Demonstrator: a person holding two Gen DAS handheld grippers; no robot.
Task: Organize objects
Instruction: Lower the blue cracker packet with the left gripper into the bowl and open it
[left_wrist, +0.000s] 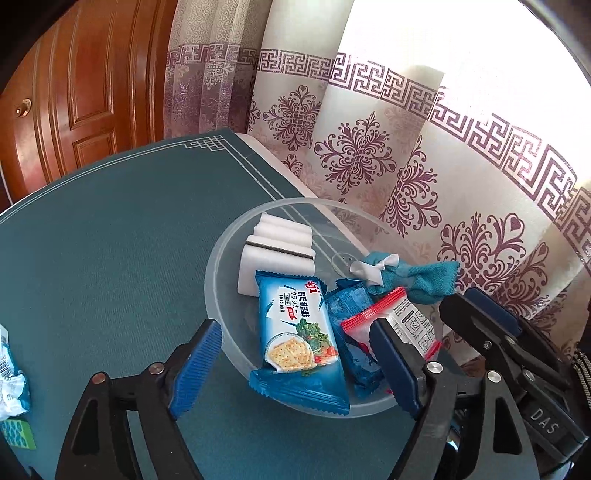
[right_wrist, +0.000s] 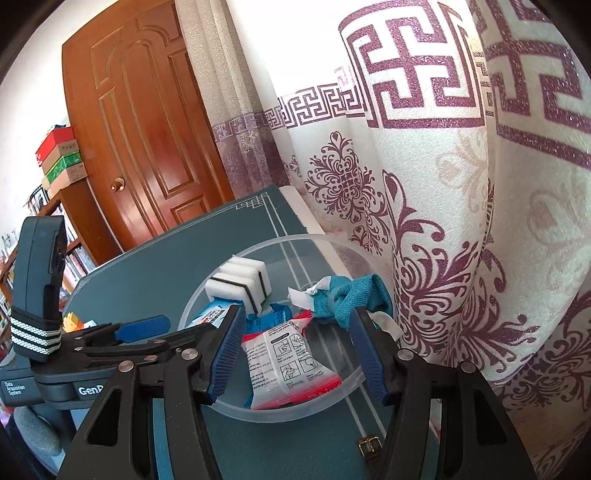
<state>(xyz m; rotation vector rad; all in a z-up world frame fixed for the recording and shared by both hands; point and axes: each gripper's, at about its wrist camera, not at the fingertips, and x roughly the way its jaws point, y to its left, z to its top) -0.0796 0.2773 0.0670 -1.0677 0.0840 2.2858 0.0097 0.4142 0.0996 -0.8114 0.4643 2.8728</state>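
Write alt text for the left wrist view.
The open left gripper hovers over a clear bowl holding a cracker packet, white sponges, a red-edged sachet and a teal cloth, on a teal table.

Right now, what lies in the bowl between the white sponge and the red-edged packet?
In the left wrist view, the blue cracker packet and a smaller blue wrapper lie between the white sponge and the red-edged packet.

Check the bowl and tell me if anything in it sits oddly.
The teal cloth is draped over the bowl's rim on the curtain side, partly hanging outside. The cracker packet also pokes over the near rim. The sponges sit fully inside.
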